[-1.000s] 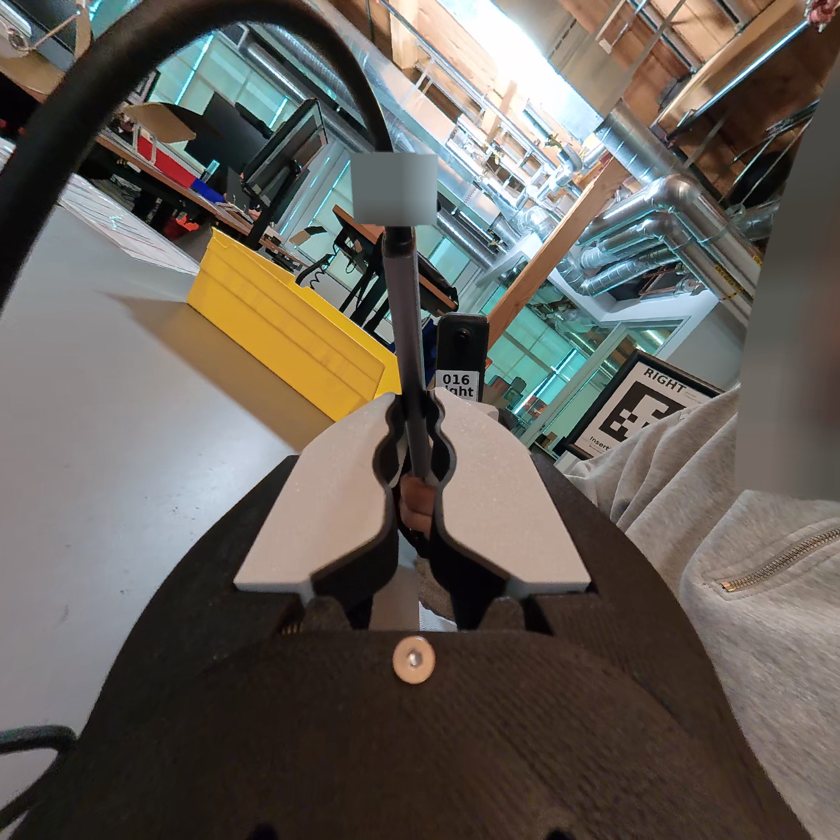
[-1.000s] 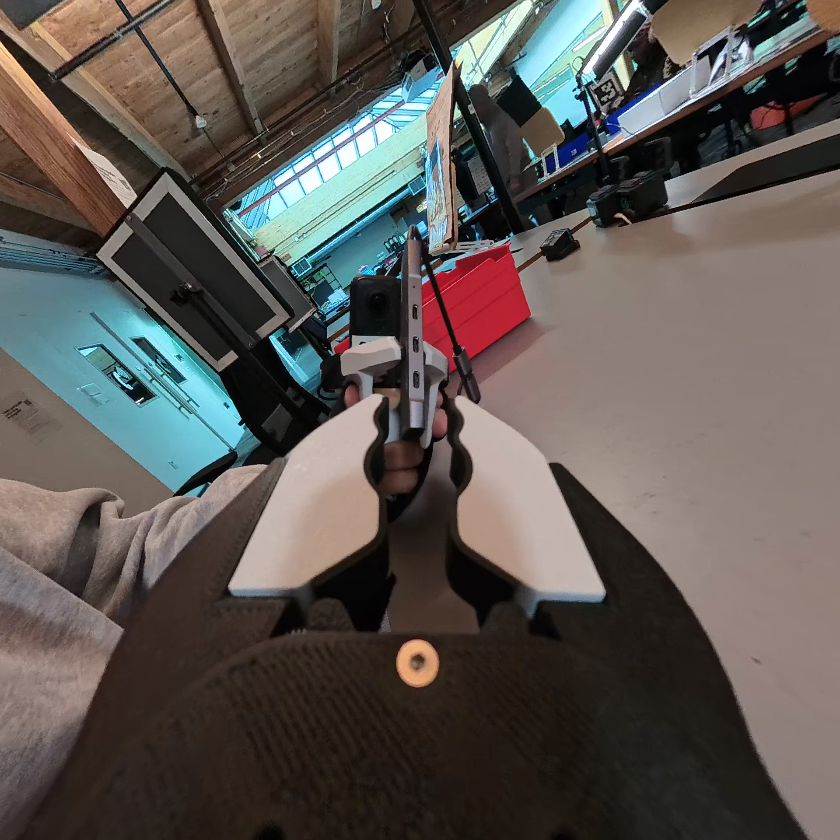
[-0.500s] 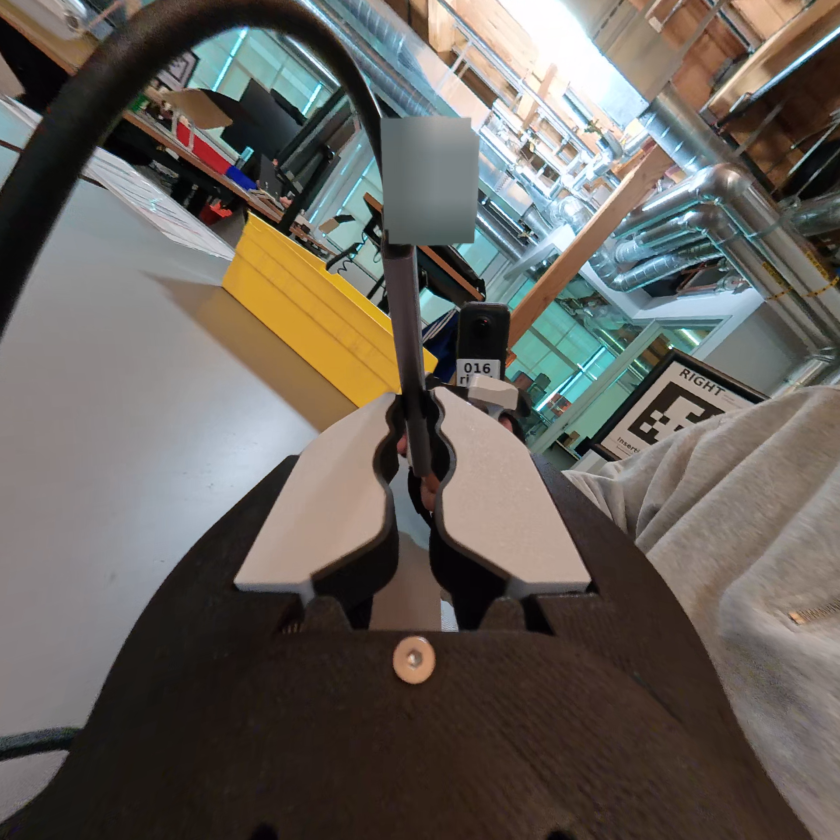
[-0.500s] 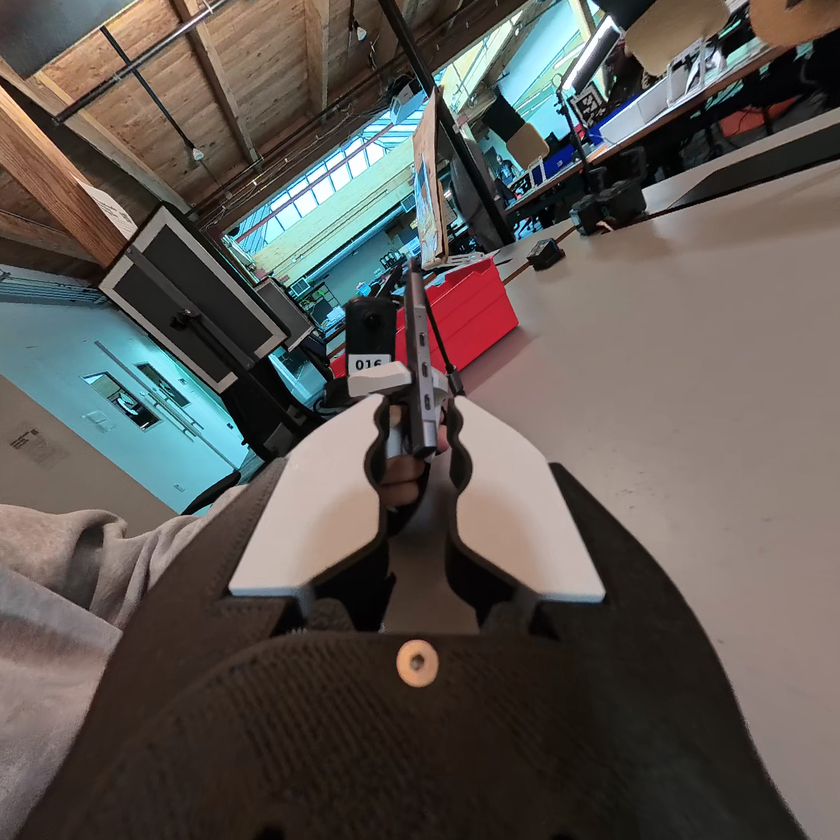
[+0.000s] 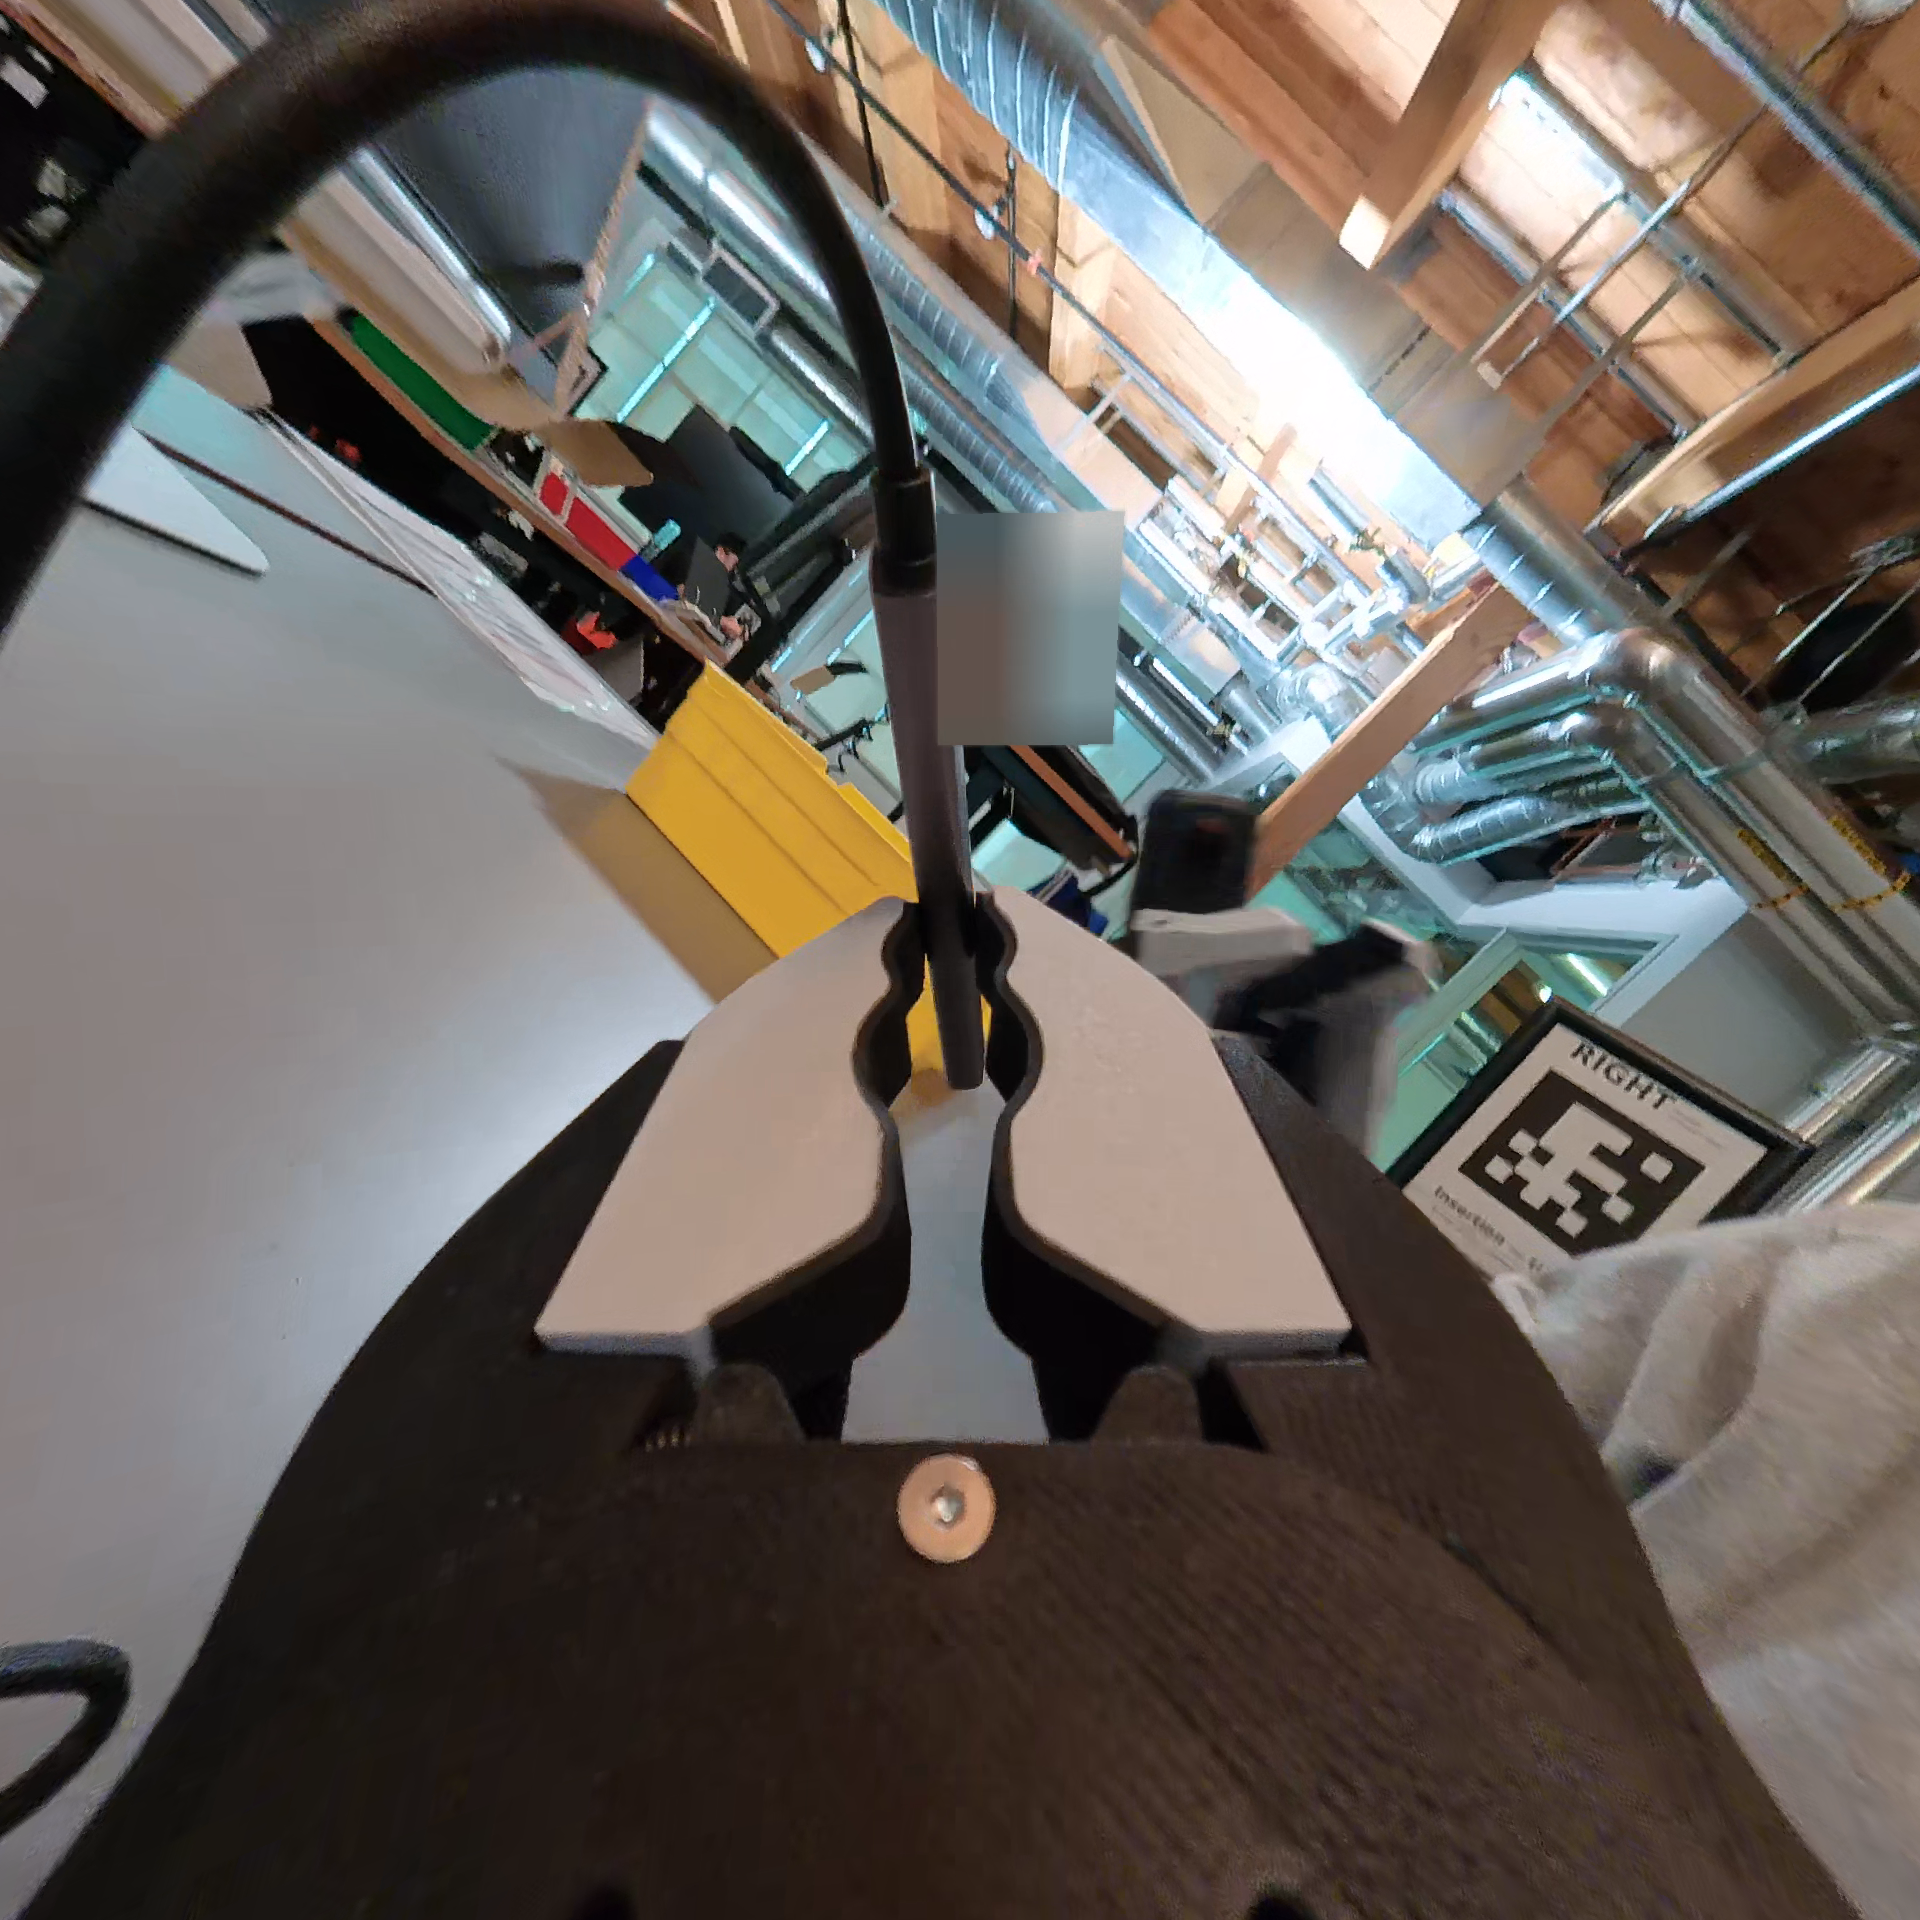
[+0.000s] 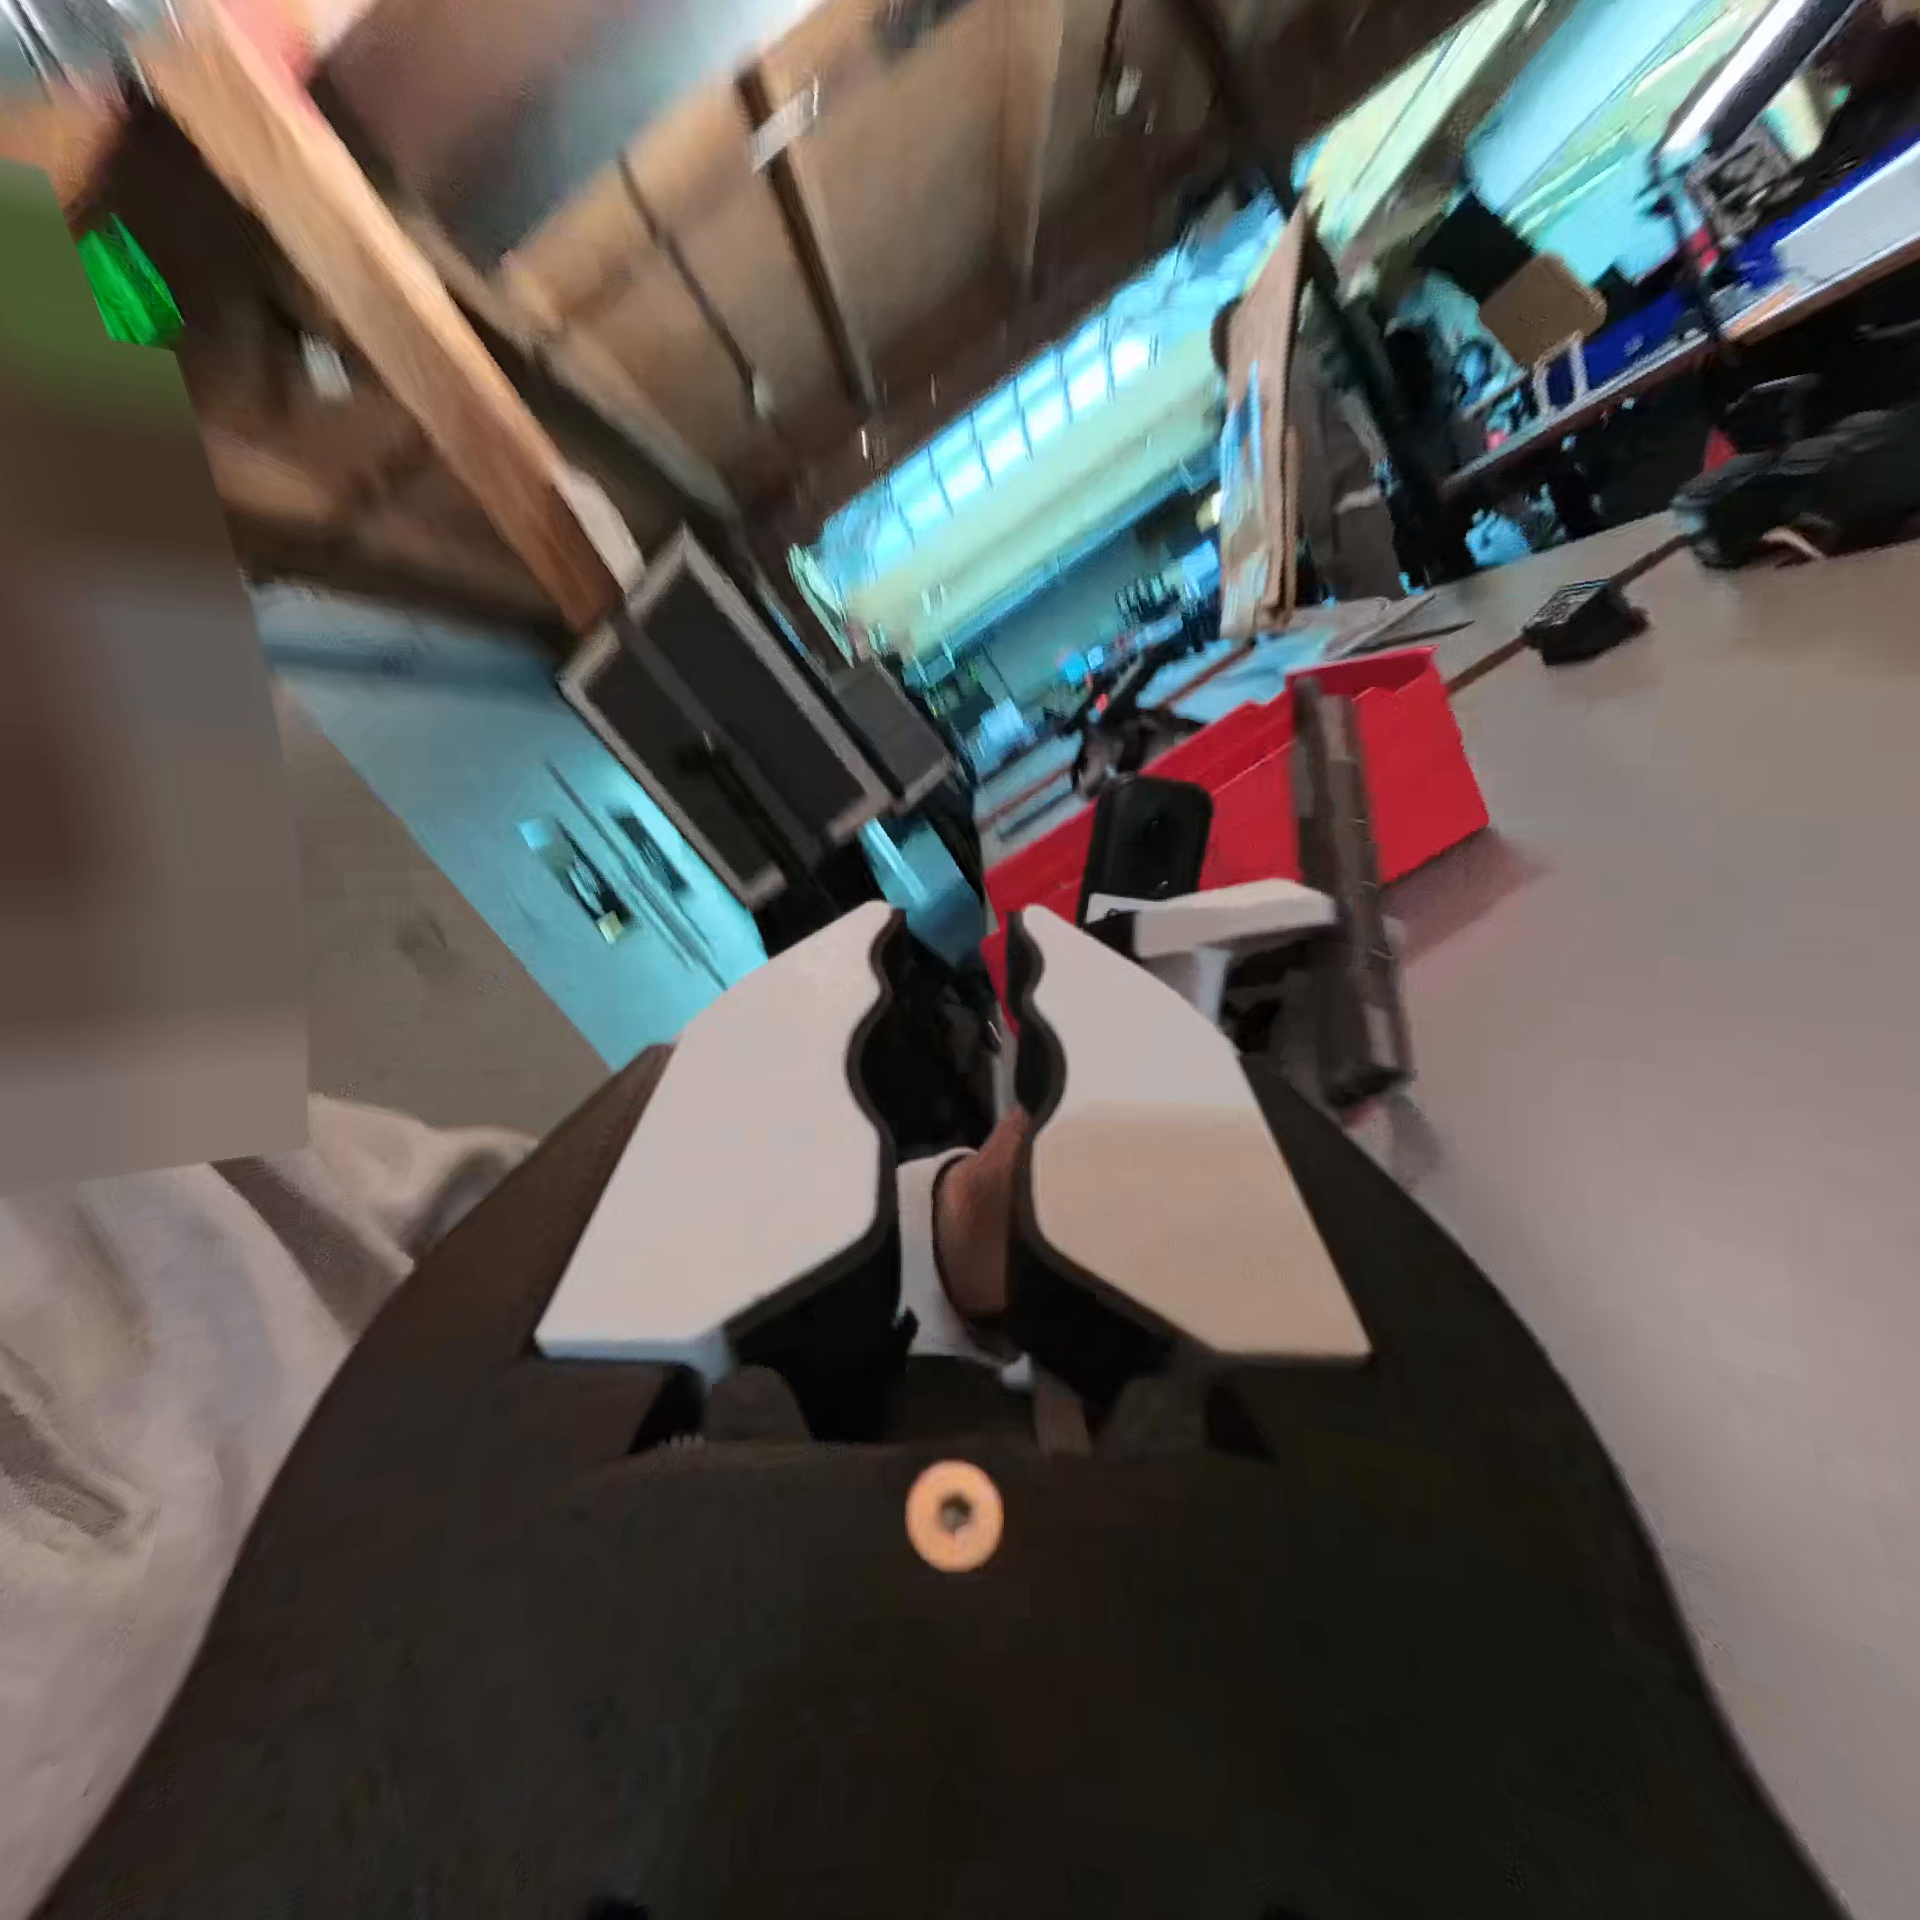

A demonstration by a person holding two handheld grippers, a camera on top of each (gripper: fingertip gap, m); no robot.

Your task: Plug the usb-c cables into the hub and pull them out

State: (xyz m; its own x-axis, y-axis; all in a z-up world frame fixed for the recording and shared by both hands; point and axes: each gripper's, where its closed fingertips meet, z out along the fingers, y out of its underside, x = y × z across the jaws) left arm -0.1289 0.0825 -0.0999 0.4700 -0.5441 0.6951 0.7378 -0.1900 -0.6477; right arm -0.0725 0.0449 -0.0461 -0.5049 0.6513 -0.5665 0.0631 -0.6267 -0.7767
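Left wrist view: my left gripper (image 5: 948,940) clamps the hub (image 5: 928,831) upright, near the yellow bin (image 5: 764,821); my right gripper (image 6: 951,935) is slightly parted, empty.

Left gripper (image 5: 951,940): matt grey plastic fingers (image 5: 727,1153) on a coarse black layered body, one bright metal screw (image 5: 945,1509). Hub (image 5: 935,852): smooth matt grey metal, with a matt black rubbery cable (image 5: 436,42). Table (image 5: 260,935): smooth matt grey; yellow bin (image 5: 769,821) and red bin (image 6: 1413,769): smooth plastic; sleeve (image 5: 1745,1455): soft grey cloth.
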